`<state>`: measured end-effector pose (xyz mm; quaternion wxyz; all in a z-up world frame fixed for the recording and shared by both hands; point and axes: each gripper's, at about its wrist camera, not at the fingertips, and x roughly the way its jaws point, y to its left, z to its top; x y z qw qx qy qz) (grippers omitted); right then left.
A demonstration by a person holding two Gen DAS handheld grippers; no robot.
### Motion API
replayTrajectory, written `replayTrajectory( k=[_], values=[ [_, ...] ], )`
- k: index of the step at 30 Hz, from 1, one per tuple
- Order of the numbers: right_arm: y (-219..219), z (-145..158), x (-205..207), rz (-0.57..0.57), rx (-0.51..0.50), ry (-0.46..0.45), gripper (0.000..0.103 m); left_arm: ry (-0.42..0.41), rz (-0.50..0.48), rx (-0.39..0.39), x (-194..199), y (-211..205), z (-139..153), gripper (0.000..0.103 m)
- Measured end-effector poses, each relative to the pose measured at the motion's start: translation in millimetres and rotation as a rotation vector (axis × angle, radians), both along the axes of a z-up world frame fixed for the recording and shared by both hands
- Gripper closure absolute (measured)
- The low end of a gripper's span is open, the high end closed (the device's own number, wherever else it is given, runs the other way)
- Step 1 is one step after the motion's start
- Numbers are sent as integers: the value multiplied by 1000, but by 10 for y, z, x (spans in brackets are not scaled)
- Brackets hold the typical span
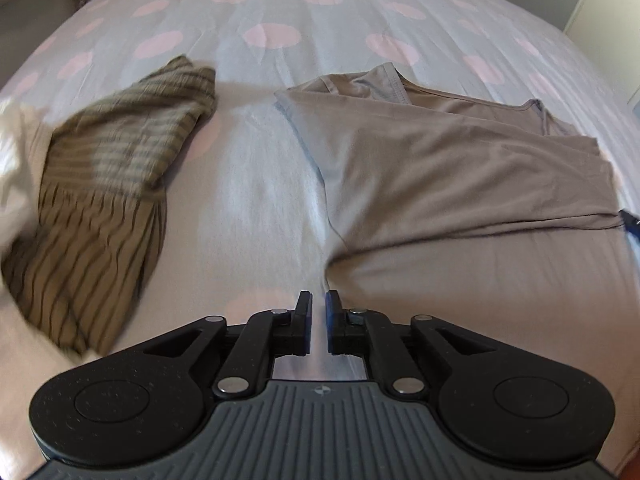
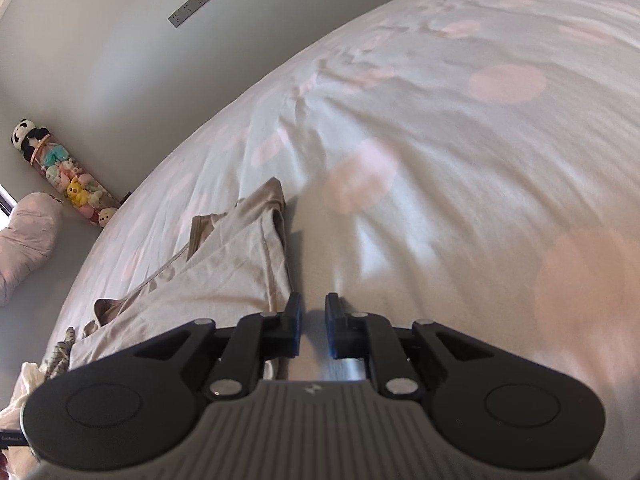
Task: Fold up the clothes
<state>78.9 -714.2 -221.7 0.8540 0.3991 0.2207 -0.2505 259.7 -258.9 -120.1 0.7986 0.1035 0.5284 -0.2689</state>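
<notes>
A taupe T-shirt (image 1: 440,168) lies partly folded on the right half of the bed, neckline at the far side. A striped olive garment (image 1: 108,176) sits crumpled at the left, blurred. My left gripper (image 1: 319,300) hovers low over the sheet by the shirt's near left edge, open by a narrow gap with nothing between the fingers. In the right wrist view the same T-shirt (image 2: 240,264) runs along the left. My right gripper (image 2: 313,302) is just beside its right edge, narrowly open and holding nothing. Its left finger (image 2: 294,312) is next to the fabric.
The bed sheet (image 1: 256,168) is pale with pink dots and fills both views (image 2: 460,160). A white cloth (image 1: 16,160) lies at the left edge. Beyond the bed stand a clear tube of plush toys (image 2: 68,184), a pink pillow (image 2: 24,240) and a grey wall.
</notes>
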Motion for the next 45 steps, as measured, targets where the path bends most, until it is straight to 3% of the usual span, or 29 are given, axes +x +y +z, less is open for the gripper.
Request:
replayTrajectory(
  k=[4, 7, 8, 10, 16, 19, 29, 36, 41, 45],
  values=[
    [82, 0, -143, -9, 92, -19, 88, 25, 19, -45, -318, 188, 109, 83],
    [349, 147, -200, 80, 91, 36, 87, 35, -15, -66, -577, 303, 212, 83],
    [438, 196, -219, 109, 90, 55, 81, 37, -35, -68, -665, 334, 246, 82],
    [616, 294, -257, 168, 89, 92, 68, 43, -84, -62, -840, 376, 301, 77],
    [1200, 575, -367, 360, 72, 203, 65, 45, -231, 5, -1357, 389, 326, 65],
    [1701, 657, -403, 518, 6, 260, 59, 26, -271, 64, -1561, 336, 285, 64],
    [3171, 766, -350, 953, -225, 389, 59, -54, -430, 237, -1949, 173, 126, 64],
    [3823, 580, -326, 1174, -477, 560, 54, -83, -432, 216, -2017, 241, 116, 64],
    [4111, 379, -304, 1265, -668, 704, 50, -77, -408, 173, -1980, 287, 138, 64],
    [4245, 308, -355, 1294, -788, 732, 52, -89, -434, 202, -2012, 238, 98, 64]
  ],
)
